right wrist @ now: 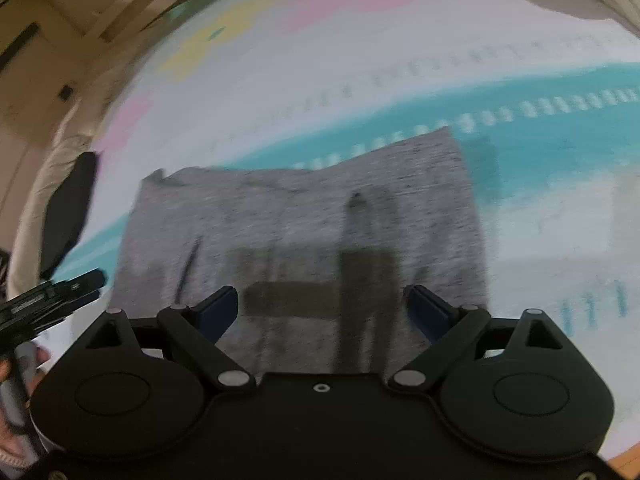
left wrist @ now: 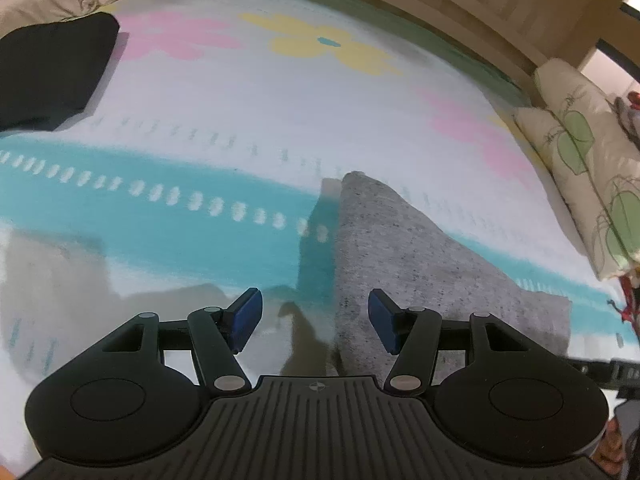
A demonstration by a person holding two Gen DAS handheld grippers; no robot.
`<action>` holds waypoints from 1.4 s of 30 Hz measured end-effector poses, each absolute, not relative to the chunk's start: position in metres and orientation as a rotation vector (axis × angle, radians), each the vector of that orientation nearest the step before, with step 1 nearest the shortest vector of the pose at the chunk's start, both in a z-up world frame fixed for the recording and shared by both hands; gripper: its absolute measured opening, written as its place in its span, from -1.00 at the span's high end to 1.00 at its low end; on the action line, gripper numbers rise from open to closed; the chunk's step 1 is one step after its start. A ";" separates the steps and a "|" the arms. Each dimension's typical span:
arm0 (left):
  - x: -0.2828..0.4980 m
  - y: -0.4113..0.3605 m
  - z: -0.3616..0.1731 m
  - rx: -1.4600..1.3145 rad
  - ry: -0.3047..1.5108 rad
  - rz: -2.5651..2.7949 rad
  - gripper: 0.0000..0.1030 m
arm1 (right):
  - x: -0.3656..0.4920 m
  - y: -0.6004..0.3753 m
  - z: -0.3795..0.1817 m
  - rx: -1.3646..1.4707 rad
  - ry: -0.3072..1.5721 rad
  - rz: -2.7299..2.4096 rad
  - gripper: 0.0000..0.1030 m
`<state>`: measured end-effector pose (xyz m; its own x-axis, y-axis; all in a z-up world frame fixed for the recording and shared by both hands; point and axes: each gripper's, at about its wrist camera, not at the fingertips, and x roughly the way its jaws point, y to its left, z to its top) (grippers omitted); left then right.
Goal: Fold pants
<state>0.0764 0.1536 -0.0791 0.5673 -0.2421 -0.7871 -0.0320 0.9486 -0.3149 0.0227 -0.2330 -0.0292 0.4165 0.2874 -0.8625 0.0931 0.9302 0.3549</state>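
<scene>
So, scene: bed with a flowered bedspread (left wrist: 248,92), white with a turquoise band and pink and yellow flowers
Task thing: grey pants (right wrist: 304,224), heather grey knit, lying flat on the bedspread across the turquoise band, already in a compact roughly rectangular shape
Pants from left view: grey pants (left wrist: 384,248) run away from the camera, near end under the right-side finger, far end tapering to a corner
Left gripper (left wrist: 315,320): fingers apart, nothing between the pads, one blue pad over bare bedspread, the other over the pants' edge; contact unclear
Right gripper (right wrist: 322,312): fingers spread wide, empty, hovering above the near part of the pants, shadow falling on the cloth
Other items: black folded garment (left wrist: 52,76) far left on the bed, well apart from the pants; leaf-print pillows (left wrist: 580,168) along the right edge
Stage (judged): looks part folded, another fold or a tidy likely left; can't tell how many layers
Handling (judged): soft, light, limp jersey; will sag and drag, no stiffness, not fragile, little slip risk on rubbery pads
Where to grip (judged): pinch at corners or along one short edge, both layers together, one gripper per corner, so the edge lifts straight
Risk (judged): catching only the top layer, or pinching the bedspread along with it
Blur: right view smeared, fine seams not readable
</scene>
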 end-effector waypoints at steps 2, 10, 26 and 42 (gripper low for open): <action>0.077 0.156 -0.080 -0.331 0.971 -0.124 -0.09 | 0.024 -0.231 -0.032 0.370 1.162 0.151 -0.80; 0.078 0.154 -0.081 -0.340 0.978 -0.130 -0.09 | -0.005 -0.271 -0.061 0.809 1.019 0.326 -1.00; 0.072 0.164 -0.082 -0.307 0.968 -0.078 -0.09 | 0.014 -0.221 -0.031 0.484 1.020 0.245 0.39; 0.060 0.135 -0.088 -0.198 1.001 -0.175 -0.12 | 0.022 -0.236 -0.013 0.258 1.041 -0.022 0.47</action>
